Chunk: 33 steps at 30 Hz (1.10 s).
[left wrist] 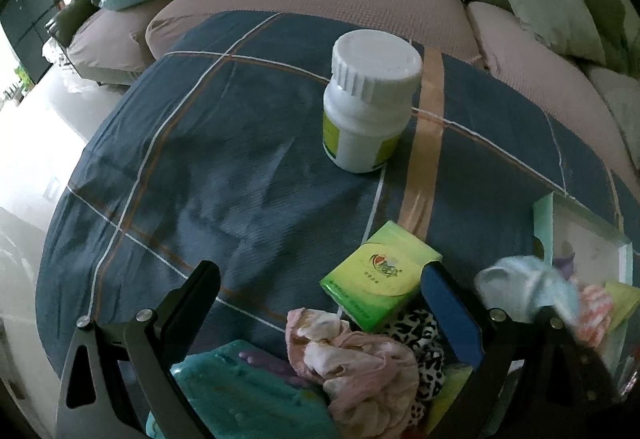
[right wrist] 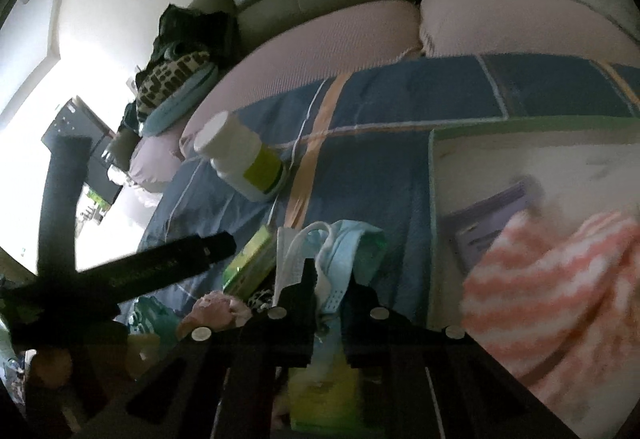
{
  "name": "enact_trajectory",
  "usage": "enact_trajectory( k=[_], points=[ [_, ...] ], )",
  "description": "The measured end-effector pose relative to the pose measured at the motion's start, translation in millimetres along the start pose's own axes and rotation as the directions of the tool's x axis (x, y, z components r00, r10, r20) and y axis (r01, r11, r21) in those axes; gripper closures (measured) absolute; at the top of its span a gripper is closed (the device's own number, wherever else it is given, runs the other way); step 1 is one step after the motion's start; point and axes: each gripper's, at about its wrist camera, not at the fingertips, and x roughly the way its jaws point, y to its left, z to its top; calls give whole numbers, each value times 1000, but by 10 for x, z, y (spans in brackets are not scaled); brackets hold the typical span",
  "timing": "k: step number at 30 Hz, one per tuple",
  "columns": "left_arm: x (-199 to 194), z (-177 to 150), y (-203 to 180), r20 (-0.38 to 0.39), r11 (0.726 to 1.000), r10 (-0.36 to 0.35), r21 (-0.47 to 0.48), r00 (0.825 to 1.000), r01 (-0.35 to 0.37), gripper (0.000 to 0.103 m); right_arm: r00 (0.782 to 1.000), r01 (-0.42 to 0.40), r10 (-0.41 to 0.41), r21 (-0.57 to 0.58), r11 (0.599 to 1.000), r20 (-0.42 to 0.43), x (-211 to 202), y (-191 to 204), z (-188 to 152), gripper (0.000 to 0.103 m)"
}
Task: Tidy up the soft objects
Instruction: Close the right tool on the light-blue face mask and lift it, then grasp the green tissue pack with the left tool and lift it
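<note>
Black fingers fill the bottom of both views. Those of the right gripper (right wrist: 329,281) are pinched nearly together on a light blue face mask (right wrist: 340,239), whose white loops and blue cloth stick up between and above the tips. It looks to me like the mask is on its way to the box (right wrist: 436,175), which sits just to the right of these fingers. A pink and white striped sock (right wrist: 560,287) already lies in the box, so that part seems done.

Over on the other side, the left gripper (left wrist: 320,287) has its fingers spread wide, with nothing held. Between them, close to the camera, sits a little heap: a pink cloth (left wrist: 360,367), a spotted black and white cloth (left wrist: 420,323) and a teal cloth (left wrist: 240,391). A green pack of tissues (left wrist: 380,275) lies just past the heap, near the tip of the right-hand finger. Farther ahead, well apart from the fingers, a white bottle (left wrist: 372,99) stands upright on the blue blanket (left wrist: 220,159) that covers the surface.

So I would say the job is only partly done. One soft thing is in the box, one is being carried, and the heap by the left fingers is not yet put away. The bottle is hard, so it may just stay.
</note>
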Motion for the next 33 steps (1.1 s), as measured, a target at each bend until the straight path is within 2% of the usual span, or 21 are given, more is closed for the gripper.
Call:
enact_trajectory(
  k=[7,14,18,23,26,33],
  points=[
    [52,16,-30,-9,1000,16,8,1000,-16,3,995,28,-31,35,999,98,-354,-143,88,93],
    [77,15,-145,-4,998,46,42,999,-45,3,991,50,-57,57,997,121,-471,-219,102,93],
    [38,14,-212,15,995,89,54,996,-90,3,990,53,-60,61,997,129,-501,-226,101,93],
    [-54,18,-265,40,998,39,52,998,-41,3,988,60,-68,69,996,136,-540,-256,91,93],
    [38,5,-351,1,999,9,47,1000,-9,3,989,58,-68,73,996,134,-537,-262,85,92],
    [190,17,-370,-29,999,30,-12,999,-30,3,991,45,-54,80,996,125,-512,-310,99,93]
  ],
)
